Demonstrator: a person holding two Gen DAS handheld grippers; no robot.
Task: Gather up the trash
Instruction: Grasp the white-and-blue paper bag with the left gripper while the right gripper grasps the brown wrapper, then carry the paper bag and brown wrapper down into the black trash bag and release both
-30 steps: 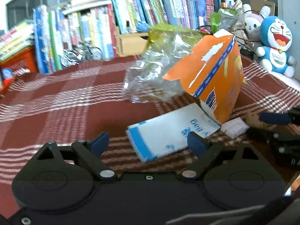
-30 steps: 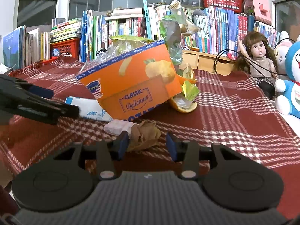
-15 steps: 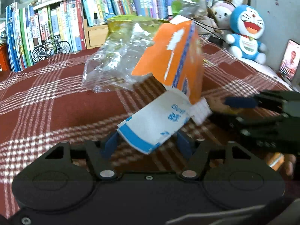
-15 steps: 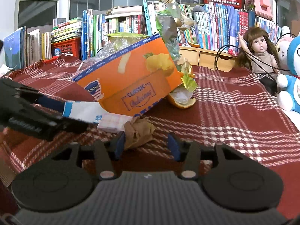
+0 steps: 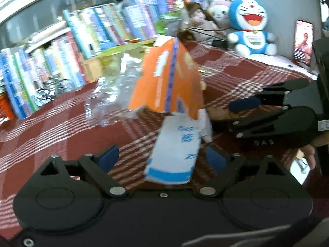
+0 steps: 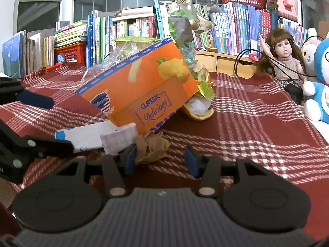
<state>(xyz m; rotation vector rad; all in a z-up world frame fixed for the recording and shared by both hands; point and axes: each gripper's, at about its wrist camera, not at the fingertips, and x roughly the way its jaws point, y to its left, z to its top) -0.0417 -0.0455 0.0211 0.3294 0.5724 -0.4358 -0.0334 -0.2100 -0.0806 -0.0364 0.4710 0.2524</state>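
Left wrist view, going L to R. Books [image 5: 67,61] line the back from 9 to 12 o'clock, behind the red plaid tablecloth [image 5: 51,123]. A clear plastic bag [image 5: 111,94] lies crumpled at about 11 o'clock from centre, slumped against the orange chip box [image 5: 170,82], which tilts up on one edge at 12, prob. propped by the trash piled around it. The white-and-blue packet [image 5: 174,154] lies flat, its far end tucked under the box and its near end between the fingers of the left gripper [image 5: 160,158]. The jaws are opening, wide apart; neither pad presses the packet, the right pad is just beside its edge, so nothing is grasped. Frame is blurred, so contact is approx. At 3 o'clock the right gripper [image 5: 244,105] comes in from the side, a Doraemon plush [image 5: 249,26] at 1 o'clock behind it.

Right wrist view, L to R. The left gripper's dark fingers enter at 9 o'clock beside the packet [image 6: 82,135]. The chip box [image 6: 137,86] leans at 11–12, an orange peel [image 6: 197,111] with scraps touching its right end. A crumpled brown wrapper [image 6: 151,148] sits between the right gripper [image 6: 161,159] fingers, against the left pad, clear of the right one: jaws part open, not clamped. A doll [image 6: 285,55] stands at 2 o'clock.

Judging from this, each gripper is lined up on its own piece of trash, neither piece lifted yet.
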